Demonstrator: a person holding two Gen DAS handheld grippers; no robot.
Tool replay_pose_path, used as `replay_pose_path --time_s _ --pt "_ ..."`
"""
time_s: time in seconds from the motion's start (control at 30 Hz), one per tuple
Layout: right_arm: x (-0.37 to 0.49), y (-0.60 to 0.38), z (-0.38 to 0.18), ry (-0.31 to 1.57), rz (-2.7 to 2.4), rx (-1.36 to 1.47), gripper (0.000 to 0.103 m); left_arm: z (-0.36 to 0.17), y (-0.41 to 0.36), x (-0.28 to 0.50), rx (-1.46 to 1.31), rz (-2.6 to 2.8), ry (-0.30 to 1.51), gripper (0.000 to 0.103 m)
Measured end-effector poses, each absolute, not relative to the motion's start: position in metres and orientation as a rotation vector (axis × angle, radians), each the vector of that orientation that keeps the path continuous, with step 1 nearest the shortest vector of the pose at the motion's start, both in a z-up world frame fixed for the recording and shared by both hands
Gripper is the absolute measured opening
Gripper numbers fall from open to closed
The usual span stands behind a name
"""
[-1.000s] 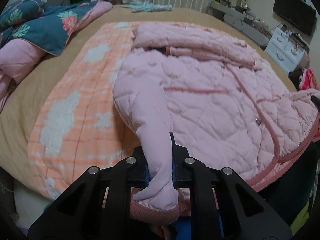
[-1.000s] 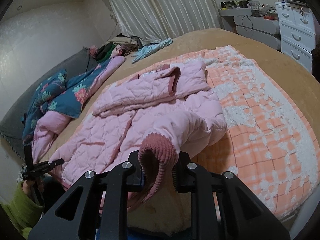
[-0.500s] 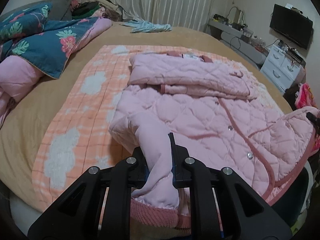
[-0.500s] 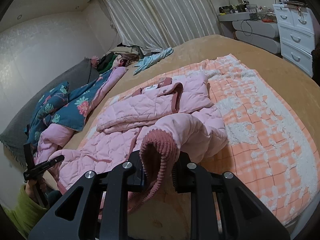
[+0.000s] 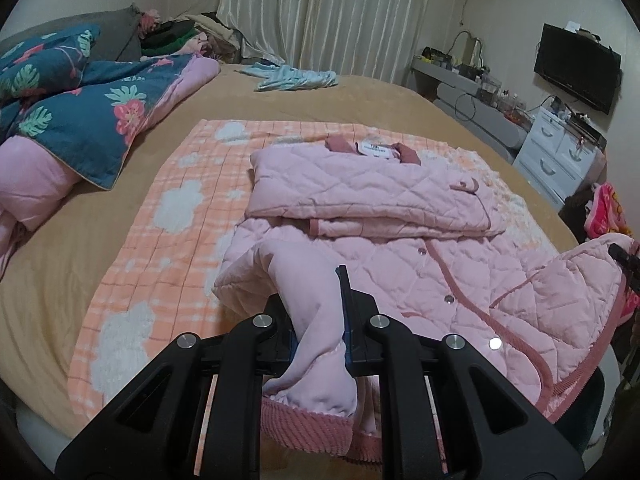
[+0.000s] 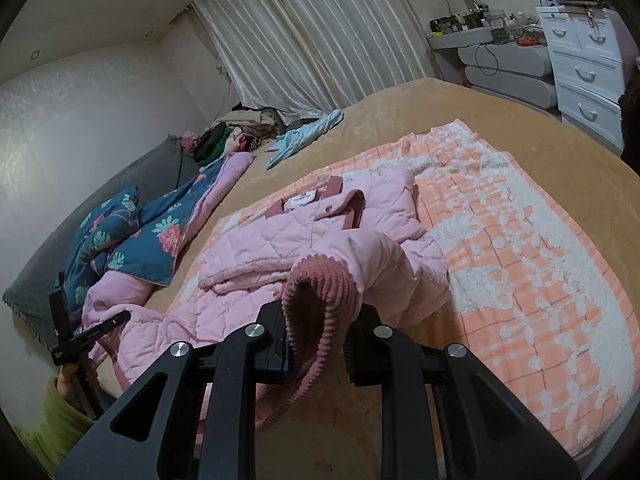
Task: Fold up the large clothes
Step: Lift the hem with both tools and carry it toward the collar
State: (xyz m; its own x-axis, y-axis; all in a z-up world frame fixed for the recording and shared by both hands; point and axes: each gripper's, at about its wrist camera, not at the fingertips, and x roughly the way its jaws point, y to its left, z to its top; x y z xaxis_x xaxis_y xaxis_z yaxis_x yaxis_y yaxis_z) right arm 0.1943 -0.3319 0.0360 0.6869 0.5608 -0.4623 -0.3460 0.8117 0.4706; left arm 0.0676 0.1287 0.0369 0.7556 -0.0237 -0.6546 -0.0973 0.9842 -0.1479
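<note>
A pink quilted jacket [image 5: 400,248] lies on an orange and white checked blanket [image 5: 168,216] on the bed, its sleeves folded across the chest. My left gripper [image 5: 318,320] is shut on the jacket's bottom hem at the left corner and holds it raised. My right gripper [image 6: 318,340] is shut on the ribbed dark pink hem at the jacket's [image 6: 272,264] other bottom corner, also raised off the bed. The left gripper also shows at the far left of the right wrist view [image 6: 92,332].
A blue floral quilt [image 5: 80,112] and pink bedding lie at the left of the bed. A light blue garment [image 5: 292,78] and a clothes pile sit near the curtains. A white dresser [image 5: 560,152] and TV stand to the right.
Both grippers have lifted the jacket's bottom hem and carried it up and forward toward the collar; more of the room shows beyond the bed.
</note>
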Motion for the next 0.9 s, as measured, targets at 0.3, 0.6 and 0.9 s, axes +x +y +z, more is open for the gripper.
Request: replay_pose_path --time_s 0.3,0.6,0.9 --pt "0.208 -0.332 0.05 0.608 0.516 0.383 0.018 0.054 0.134 0.082 -0.204 0.042 0.69 0.008" --pt "0.23 -0.329 0.06 0.611 0.506 0.398 0.018 0.069 0.135 0.107 -0.219 0.055 0.667 0.008" --pt "0.264 -0.327 0.074 0.625 0.506 0.415 0.018 0.084 0.135 0.134 -0.2 0.079 0.658 0.008"
